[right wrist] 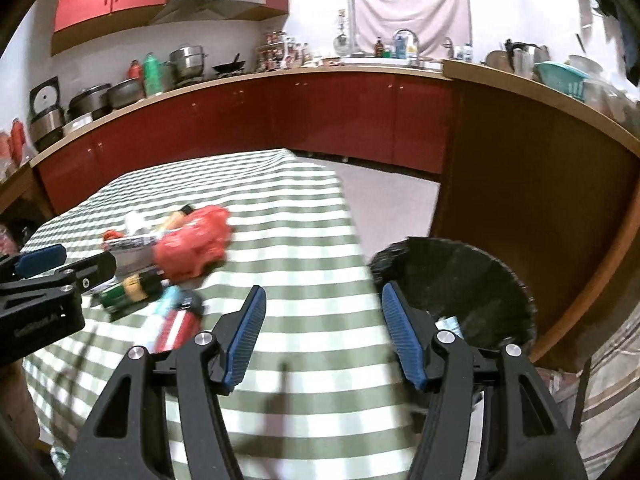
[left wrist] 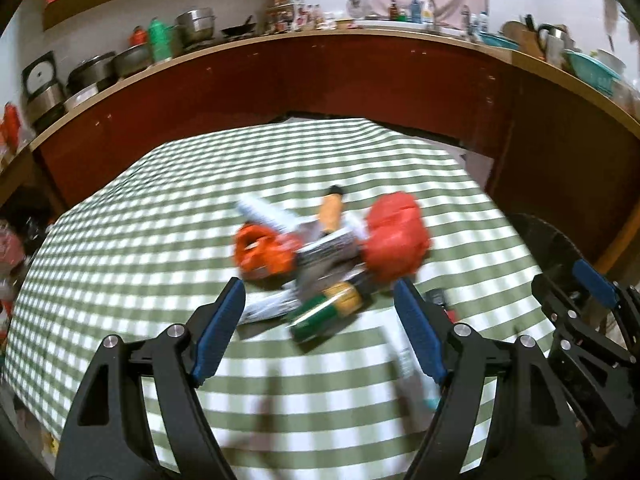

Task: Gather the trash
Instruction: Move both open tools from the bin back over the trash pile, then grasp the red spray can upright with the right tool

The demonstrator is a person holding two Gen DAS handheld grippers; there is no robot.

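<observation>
A blurred pile of trash lies on the green checked tablecloth (left wrist: 120,240): a crumpled red bag (left wrist: 394,236), an orange wrapper (left wrist: 262,254), a green and yellow packet (left wrist: 328,312), a silver wrapper (left wrist: 328,246) and a white tube (left wrist: 262,212). My left gripper (left wrist: 320,308) is open and empty just above the near side of the pile. My right gripper (right wrist: 322,316) is open and empty over the table's right edge. The pile shows at left in the right wrist view, with the red bag (right wrist: 194,242) and a red and white packet (right wrist: 176,328). A black bin (right wrist: 460,284) stands beside the table.
Red kitchen cabinets and a counter (right wrist: 280,72) with pots, bottles and a sink run behind the table. A wooden counter end (right wrist: 520,168) stands right of the bin. The right gripper also shows at the right edge of the left wrist view (left wrist: 592,312).
</observation>
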